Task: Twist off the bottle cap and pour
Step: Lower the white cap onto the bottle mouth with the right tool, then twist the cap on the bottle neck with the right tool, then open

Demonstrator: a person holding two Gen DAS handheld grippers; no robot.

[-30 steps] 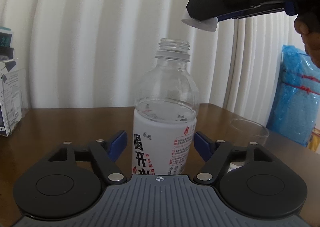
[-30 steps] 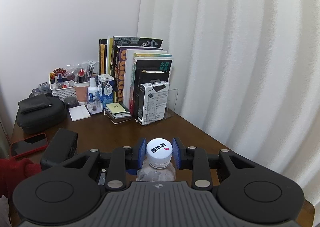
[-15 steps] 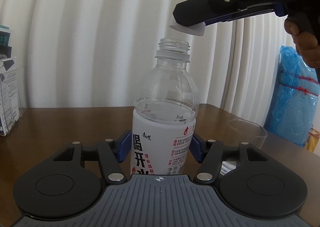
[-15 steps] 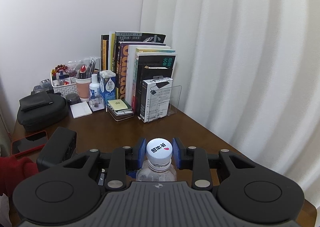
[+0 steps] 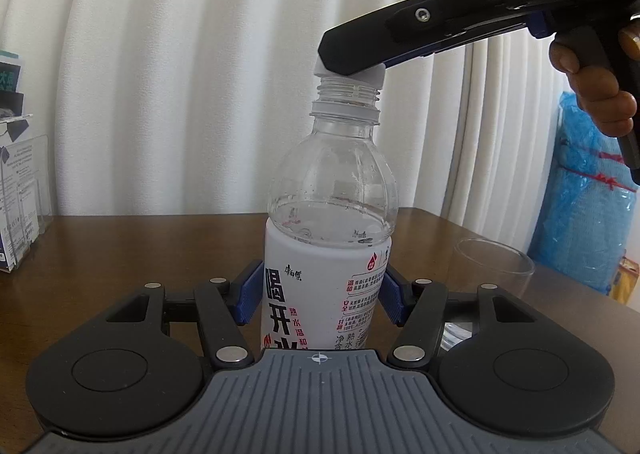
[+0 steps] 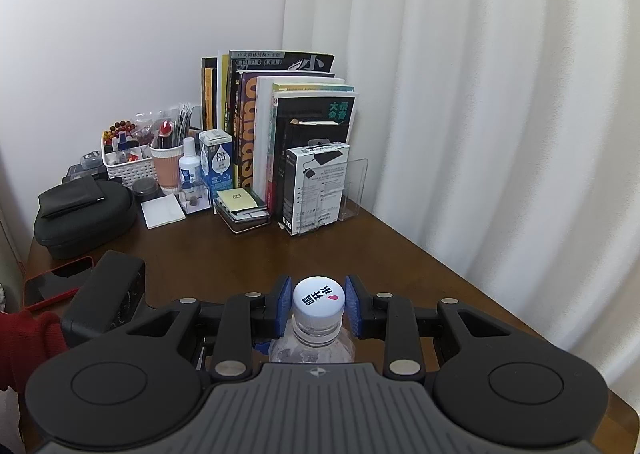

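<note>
So the left gripper (image 5: 318,300) has its blue pads (image 5: 249,296) pressed against both sides of the water bottle (image 5: 328,238), down low on the white label. Its jaws were closing in over the last moment and now sit snug on it. The bottle stands upright on the brown wooden table (image 5: 120,254), about half full, right in the middle of the left wrist view.

Up top, the right gripper (image 6: 318,304) is clamped on the white cap (image 6: 319,298), one blue pad on each side. From the left camera the cap (image 5: 374,77) sits tilted on the threaded neck, touching the rim but not screwed down, with threads still showing below it. A hand (image 5: 596,93) holds that gripper's handle at far right.

Further right, a clear empty glass (image 5: 492,258) stands on the table near the bottle, just beyond the left gripper's right finger.
</note>
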